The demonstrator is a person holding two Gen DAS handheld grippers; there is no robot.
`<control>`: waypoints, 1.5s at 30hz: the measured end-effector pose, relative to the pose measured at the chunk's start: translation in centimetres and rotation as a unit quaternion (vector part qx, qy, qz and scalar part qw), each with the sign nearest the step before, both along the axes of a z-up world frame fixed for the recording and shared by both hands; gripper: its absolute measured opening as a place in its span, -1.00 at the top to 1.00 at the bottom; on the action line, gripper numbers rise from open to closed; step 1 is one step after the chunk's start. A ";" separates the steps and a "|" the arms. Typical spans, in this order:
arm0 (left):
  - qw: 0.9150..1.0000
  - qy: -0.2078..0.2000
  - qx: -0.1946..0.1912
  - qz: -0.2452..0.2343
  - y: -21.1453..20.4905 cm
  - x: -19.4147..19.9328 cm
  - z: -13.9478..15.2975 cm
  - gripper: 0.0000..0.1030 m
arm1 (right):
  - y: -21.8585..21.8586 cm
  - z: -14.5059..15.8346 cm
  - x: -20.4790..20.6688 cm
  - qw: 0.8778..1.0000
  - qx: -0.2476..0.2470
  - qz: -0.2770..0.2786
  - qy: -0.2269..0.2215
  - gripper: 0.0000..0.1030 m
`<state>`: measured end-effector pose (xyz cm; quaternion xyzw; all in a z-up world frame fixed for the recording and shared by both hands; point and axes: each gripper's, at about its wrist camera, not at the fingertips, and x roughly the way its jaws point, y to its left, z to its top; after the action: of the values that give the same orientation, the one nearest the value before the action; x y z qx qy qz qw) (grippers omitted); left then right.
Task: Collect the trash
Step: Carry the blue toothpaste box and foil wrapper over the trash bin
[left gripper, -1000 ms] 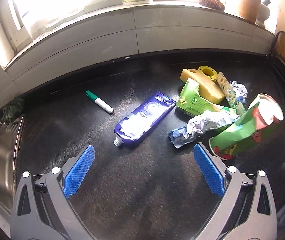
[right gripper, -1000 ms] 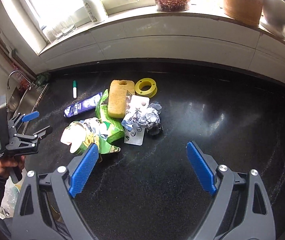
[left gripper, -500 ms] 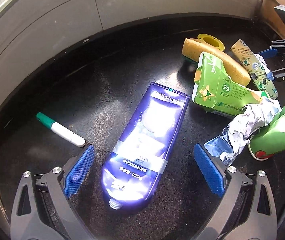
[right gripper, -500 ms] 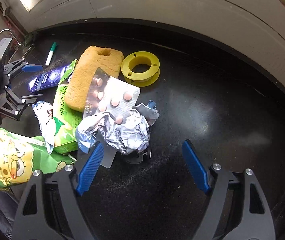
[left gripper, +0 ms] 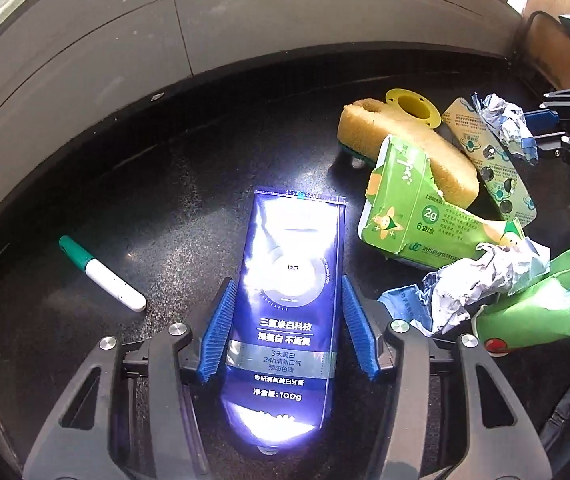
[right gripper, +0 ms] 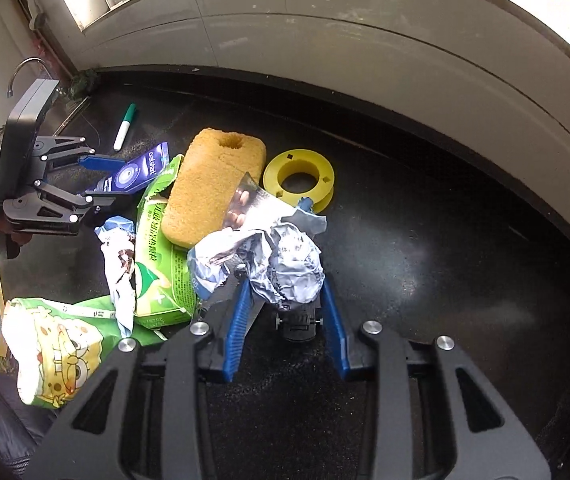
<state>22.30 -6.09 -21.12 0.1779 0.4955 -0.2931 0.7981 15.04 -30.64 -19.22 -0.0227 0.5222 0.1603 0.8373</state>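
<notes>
Both grippers have dropped onto the black counter (left gripper: 165, 208). The left gripper (left gripper: 285, 320) is closing around the blue toothpaste tube (left gripper: 289, 280); the right gripper (right gripper: 285, 308) has clamped the crumpled foil wad (right gripper: 285, 264) (over a small dark object). Grasping step; next, lift both clear.

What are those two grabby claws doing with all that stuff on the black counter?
They're picking up trash. The left gripper is closing its blue pads around the purple toothpaste tube. The right gripper has squeezed shut on a crumpled foil wrapper. The sponge, green box and snack bag lie untouched.
</notes>
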 end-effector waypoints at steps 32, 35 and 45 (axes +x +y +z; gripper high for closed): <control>0.974 -0.071 -0.073 0.204 4.3 -17.6 10.5 0.84 | -0.8 10.0 -14.5 0.995 0.030 -0.042 -0.086 0.33; 0.970 -0.078 -0.074 0.217 4.9 -19.3 11.6 0.84 | 0.1 10.6 -15.2 0.995 0.031 -0.028 -0.087 0.33; 0.943 -0.116 -0.072 0.303 10.9 -26.3 15.5 0.84 | 11.1 12.3 -15.7 0.989 0.057 0.108 -0.087 0.32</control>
<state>-3.97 4.86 -5.67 -0.0063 0.4070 -0.0495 0.9120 -0.66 -19.56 -6.91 -0.0453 0.4316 0.2765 0.8574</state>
